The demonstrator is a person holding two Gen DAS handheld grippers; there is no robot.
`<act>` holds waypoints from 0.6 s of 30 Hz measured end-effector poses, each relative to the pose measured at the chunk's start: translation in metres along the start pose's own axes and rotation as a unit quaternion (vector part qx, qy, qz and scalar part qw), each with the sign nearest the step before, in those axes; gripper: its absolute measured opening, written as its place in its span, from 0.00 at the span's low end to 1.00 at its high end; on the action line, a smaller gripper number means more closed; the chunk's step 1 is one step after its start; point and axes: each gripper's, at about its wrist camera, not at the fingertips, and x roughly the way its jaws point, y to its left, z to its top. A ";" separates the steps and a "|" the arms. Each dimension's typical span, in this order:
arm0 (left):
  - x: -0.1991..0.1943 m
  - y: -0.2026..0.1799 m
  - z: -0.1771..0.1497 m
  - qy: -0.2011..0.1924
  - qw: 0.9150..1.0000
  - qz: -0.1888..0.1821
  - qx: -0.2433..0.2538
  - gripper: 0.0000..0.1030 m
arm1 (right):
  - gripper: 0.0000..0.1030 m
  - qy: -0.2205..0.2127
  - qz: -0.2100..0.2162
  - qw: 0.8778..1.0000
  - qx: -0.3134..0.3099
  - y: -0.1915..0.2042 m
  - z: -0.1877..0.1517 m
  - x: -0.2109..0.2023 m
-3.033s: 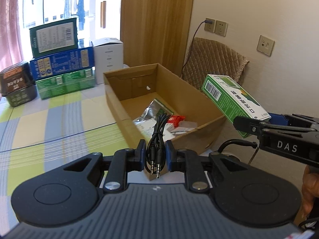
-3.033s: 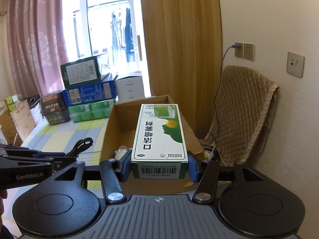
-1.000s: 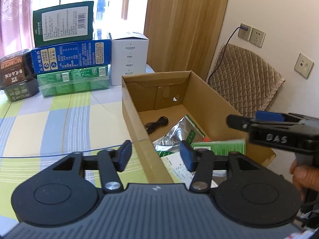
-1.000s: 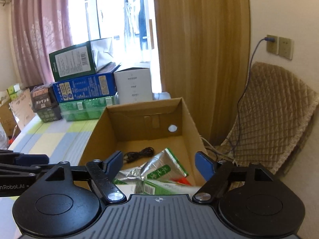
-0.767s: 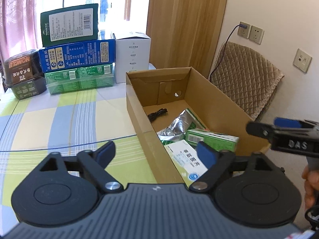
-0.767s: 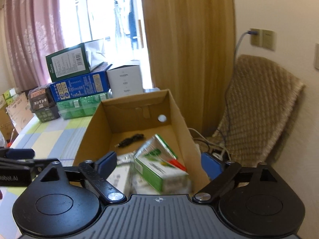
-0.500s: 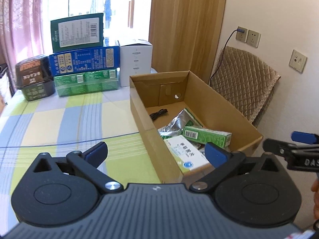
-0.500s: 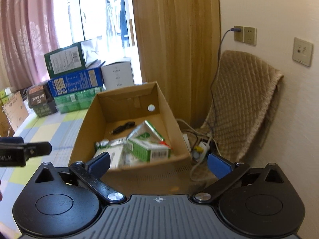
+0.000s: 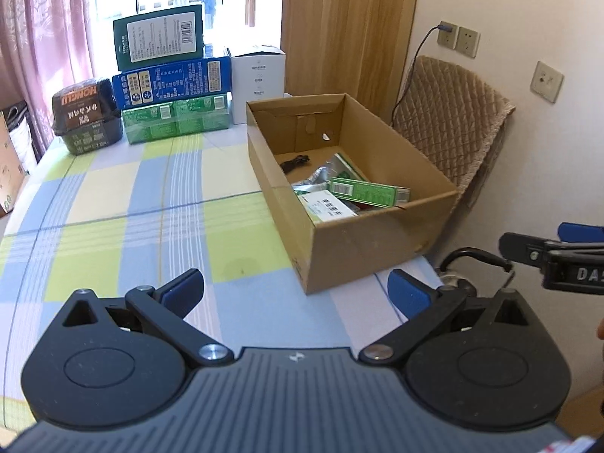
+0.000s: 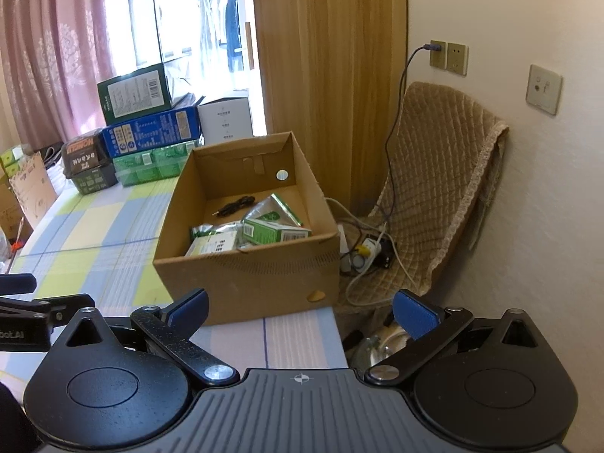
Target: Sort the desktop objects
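An open cardboard box (image 9: 377,243) (image 10: 256,271) stands at the table's right edge. Inside it lie a black audio cable (image 9: 295,161) (image 10: 236,205), a green medicine carton (image 9: 368,191) (image 10: 277,232), a silver-green foil pouch (image 10: 277,207) and a white-green carton (image 9: 328,207) (image 10: 215,243). My left gripper (image 9: 296,290) hovers over the checked tablecloth in front of the box, open and empty. My right gripper (image 10: 302,309) hangs before the box's near wall, open and empty; it also juts in at the right of the left wrist view, right gripper (image 9: 547,251).
Stacked green and blue boxes (image 9: 171,83), a white box (image 9: 258,83) and a dark container (image 9: 87,117) line the table's far edge. A quilted chair (image 10: 441,188) stands right of the table, with a power strip and cables (image 10: 364,253) on the floor.
Both grippers let go of the cable and the green carton into the box, opened wide and drew back from it, so the box now looks farther away.
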 end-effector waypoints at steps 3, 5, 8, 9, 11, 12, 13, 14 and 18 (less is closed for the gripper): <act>-0.015 -0.004 -0.005 -0.005 1.000 0.021 0.000 0.99 | 0.98 -0.001 0.005 1.000 -0.001 0.002 -0.004 -0.013; -0.024 -0.006 -0.006 -0.008 0.999 0.031 -0.003 0.99 | 0.98 -0.004 0.009 1.000 -0.004 0.003 -0.005 -0.021; -0.035 -0.005 -0.007 -0.006 1.000 0.020 -0.020 0.99 | 0.98 -0.006 0.011 1.000 -0.009 0.007 -0.006 -0.031; -0.038 -0.004 -0.007 -0.004 1.000 0.016 -0.025 0.99 | 0.98 -0.006 0.011 1.000 -0.009 0.008 -0.005 -0.034; -0.042 -0.005 -0.009 -0.002 1.000 0.010 -0.030 0.99 | 0.98 -0.005 0.014 1.000 -0.008 0.010 -0.005 -0.039; -0.045 -0.005 -0.010 -0.003 0.999 0.007 -0.031 0.99 | 0.98 -0.004 0.016 1.000 -0.008 0.012 -0.005 -0.041; -0.046 -0.006 -0.011 -0.003 0.999 0.005 -0.032 0.99 | 0.98 -0.004 0.017 1.000 -0.009 0.013 -0.005 -0.044; -0.048 -0.007 -0.013 -0.002 0.999 0.003 -0.033 0.99 | 0.98 -0.004 0.018 1.000 -0.011 0.014 -0.005 -0.047; -0.051 -0.013 -0.017 -0.002 1.000 0.004 -0.022 0.99 | 0.98 -0.003 0.022 1.000 -0.016 0.019 -0.005 -0.054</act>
